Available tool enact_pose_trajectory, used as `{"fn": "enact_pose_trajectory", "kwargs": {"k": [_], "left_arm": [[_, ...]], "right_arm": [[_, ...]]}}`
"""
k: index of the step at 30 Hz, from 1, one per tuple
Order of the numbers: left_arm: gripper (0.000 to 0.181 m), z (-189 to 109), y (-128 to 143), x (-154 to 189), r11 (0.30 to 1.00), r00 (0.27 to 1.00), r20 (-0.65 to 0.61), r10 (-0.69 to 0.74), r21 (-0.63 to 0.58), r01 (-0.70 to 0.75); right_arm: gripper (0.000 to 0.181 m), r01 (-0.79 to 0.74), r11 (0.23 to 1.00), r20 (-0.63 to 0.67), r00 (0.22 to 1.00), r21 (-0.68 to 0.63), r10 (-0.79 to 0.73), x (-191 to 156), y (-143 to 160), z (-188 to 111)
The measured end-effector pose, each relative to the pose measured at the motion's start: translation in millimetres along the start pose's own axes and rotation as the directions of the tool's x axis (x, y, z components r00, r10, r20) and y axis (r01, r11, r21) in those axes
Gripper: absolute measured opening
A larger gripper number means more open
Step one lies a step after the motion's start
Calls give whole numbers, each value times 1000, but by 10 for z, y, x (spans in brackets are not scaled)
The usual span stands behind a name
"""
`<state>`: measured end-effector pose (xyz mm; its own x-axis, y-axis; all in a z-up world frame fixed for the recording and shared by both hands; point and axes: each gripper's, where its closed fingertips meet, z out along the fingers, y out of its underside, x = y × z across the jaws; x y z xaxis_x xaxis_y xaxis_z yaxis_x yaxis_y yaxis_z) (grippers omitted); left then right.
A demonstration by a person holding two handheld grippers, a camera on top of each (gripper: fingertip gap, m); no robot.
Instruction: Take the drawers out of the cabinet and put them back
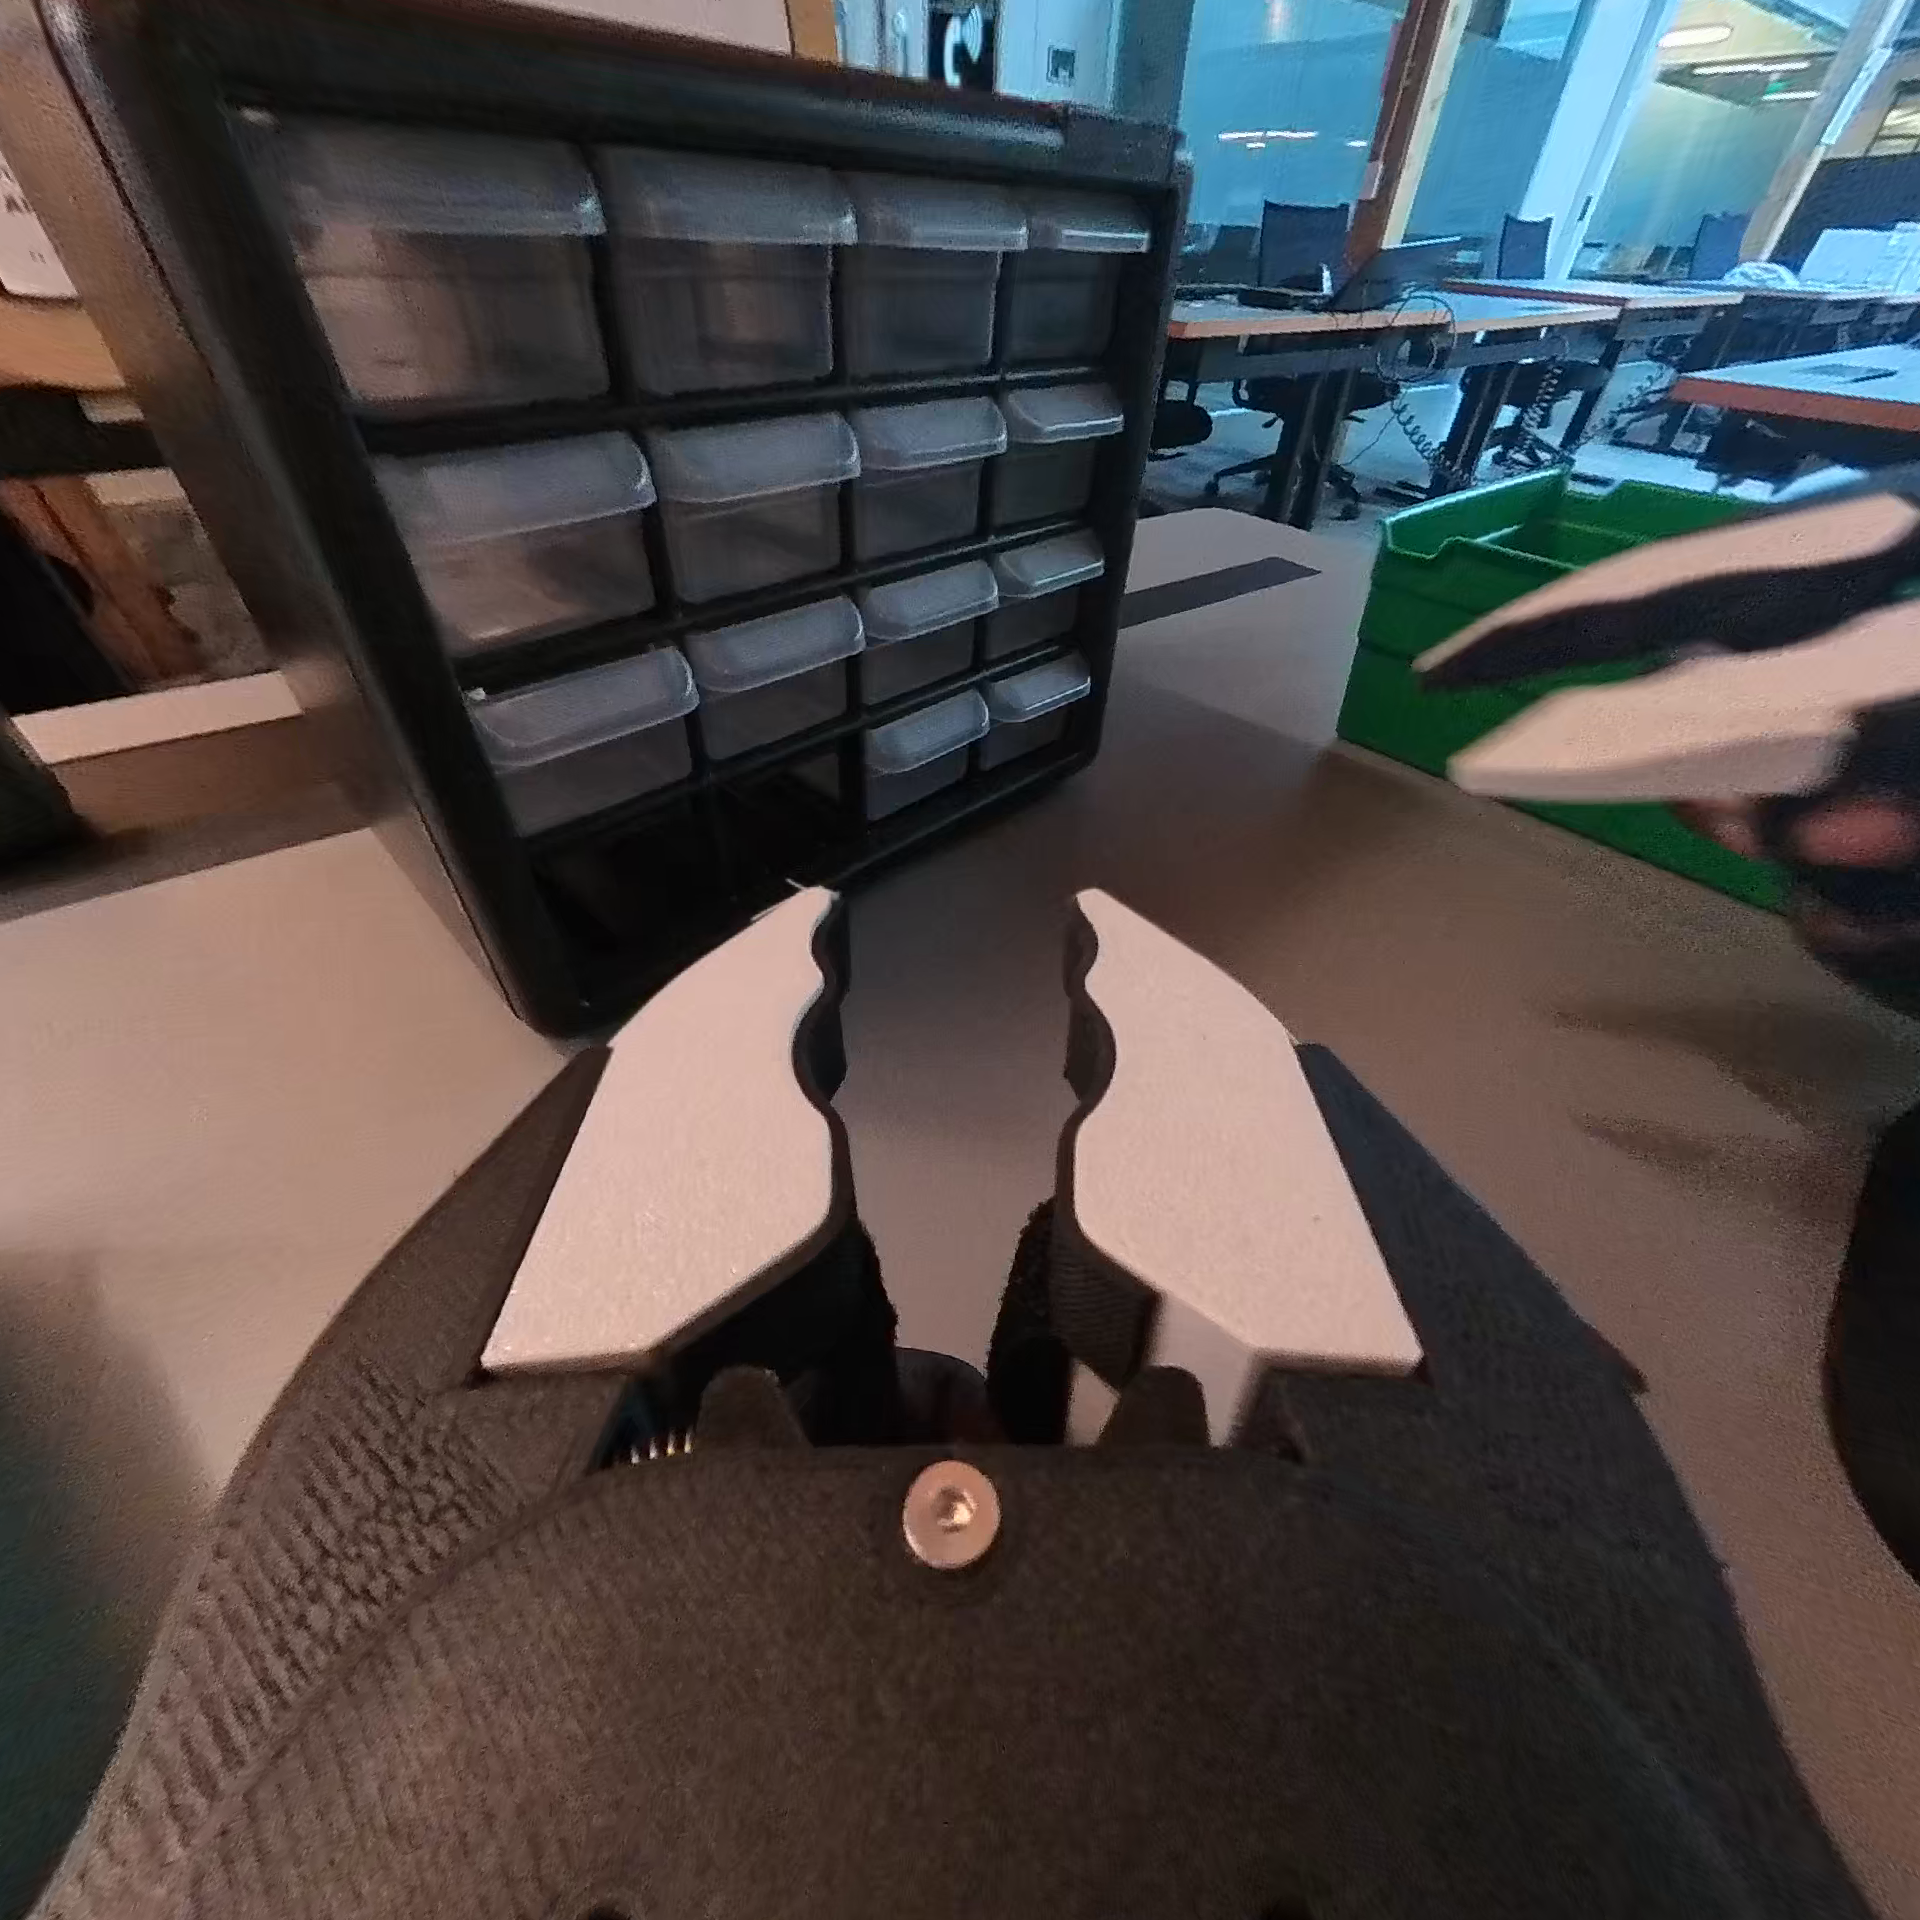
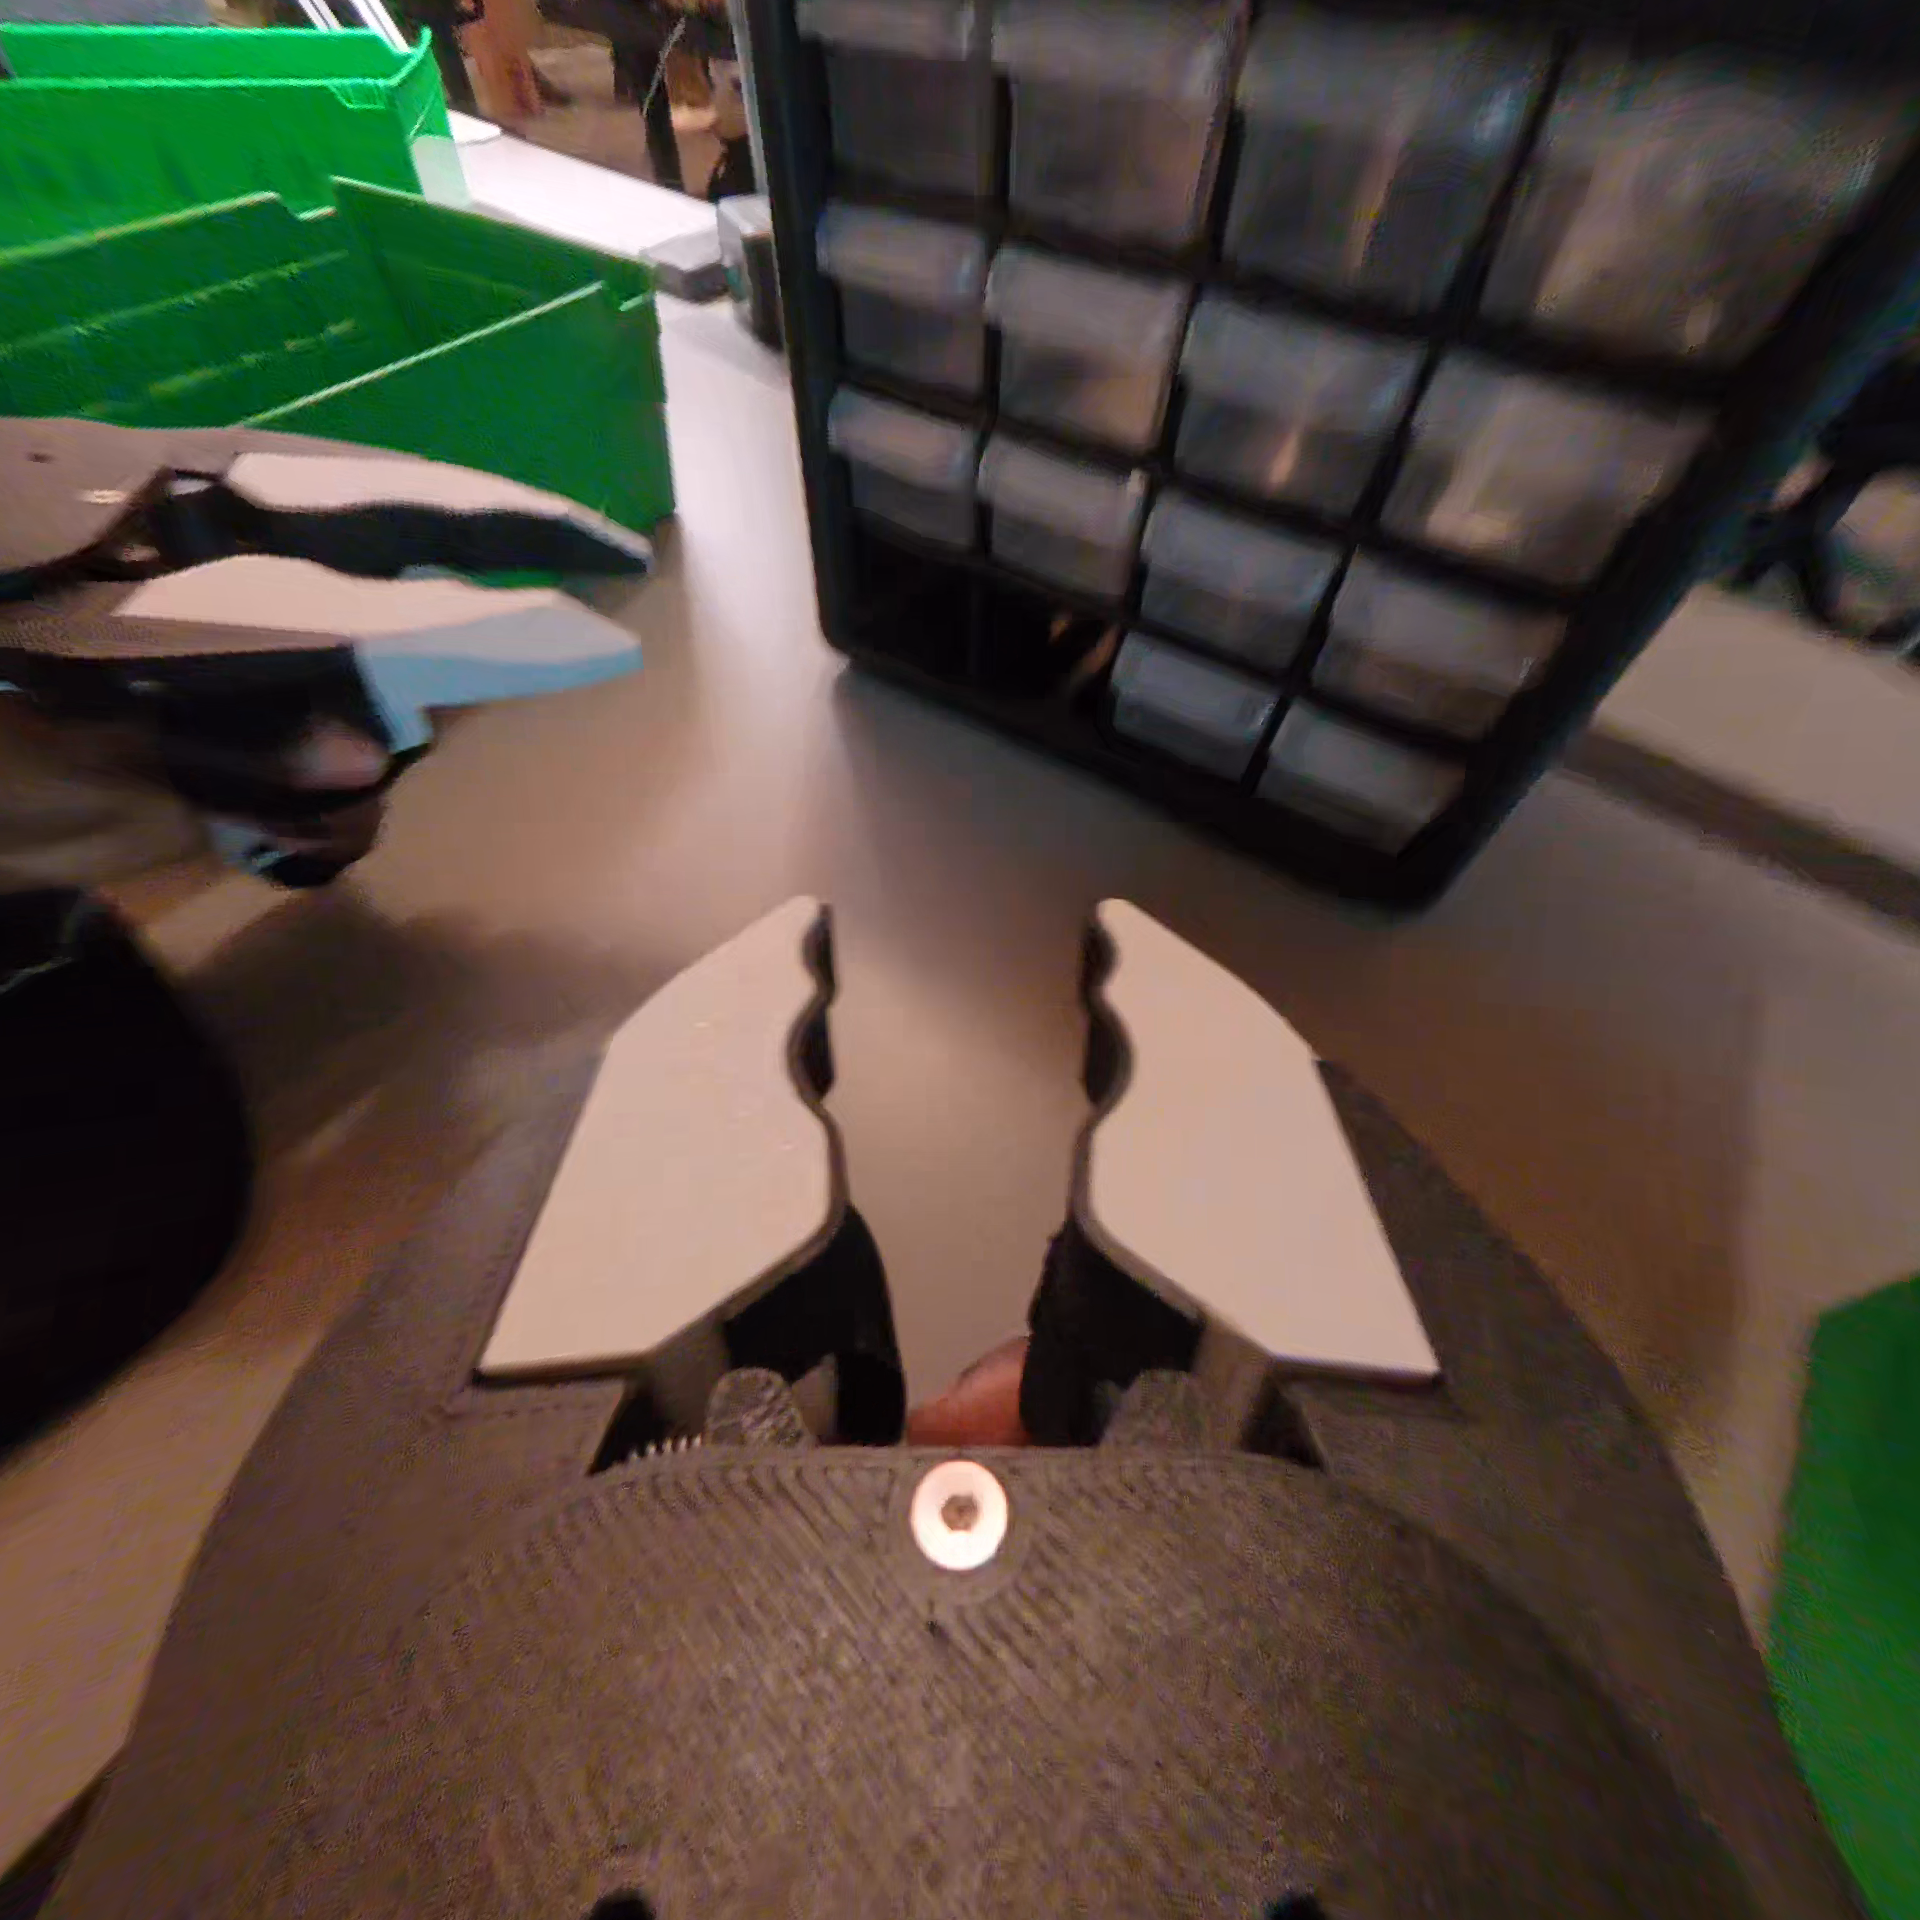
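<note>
A black cabinet (image 1: 343, 644) with several clear plastic drawers (image 1: 520, 530) stands on the table ahead of my left gripper. In its bottom row the two left slots (image 1: 707, 852) are empty and dark. The cabinet (image 2: 1496, 821) and its empty slots (image 2: 935, 603) also show in the right wrist view. My left gripper (image 1: 956, 909) is open and empty, low over the table just in front of the empty slots. My right gripper (image 2: 961, 914) is open and empty, a short way in front of the cabinet. Each gripper shows in the other's view, the right one (image 1: 1455, 717) and the left one (image 2: 634, 608).
A green plastic bin (image 1: 1455, 634) stands on the table right of the cabinet, and it shows at upper left in the right wrist view (image 2: 416, 343). Another green edge (image 2: 1849, 1558) is at the lower right. The grey tabletop (image 1: 1351, 1039) lies between the grippers. Office desks and chairs are behind.
</note>
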<state>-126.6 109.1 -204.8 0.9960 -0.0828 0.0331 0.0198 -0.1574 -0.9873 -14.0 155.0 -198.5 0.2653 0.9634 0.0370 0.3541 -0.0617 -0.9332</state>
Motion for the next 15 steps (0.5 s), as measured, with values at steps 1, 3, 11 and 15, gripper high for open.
{"fn": "enact_pose_trajectory", "kwargs": {"k": [1,3,11,15], "left_arm": [[39,0,15,3,1000,1000,-9,-15,-6,15],[39,7,54,11,999,999,-21,-29,-24,28],[38,-37,-75,-55,998,998,13,61,-20,-61],[26,-303,-959,-124,984,985,49,166,58,-169]], "right_arm": [[34,86,996,-49,995,22,-85,102,-68,117],[32,312,950,-163,937,-11,-310,324,-84,408],[32,835,489,-319,406,-252,-857,742,59,1270],[32,856,429,-343,326,-288,-881,852,92,1395]]}}
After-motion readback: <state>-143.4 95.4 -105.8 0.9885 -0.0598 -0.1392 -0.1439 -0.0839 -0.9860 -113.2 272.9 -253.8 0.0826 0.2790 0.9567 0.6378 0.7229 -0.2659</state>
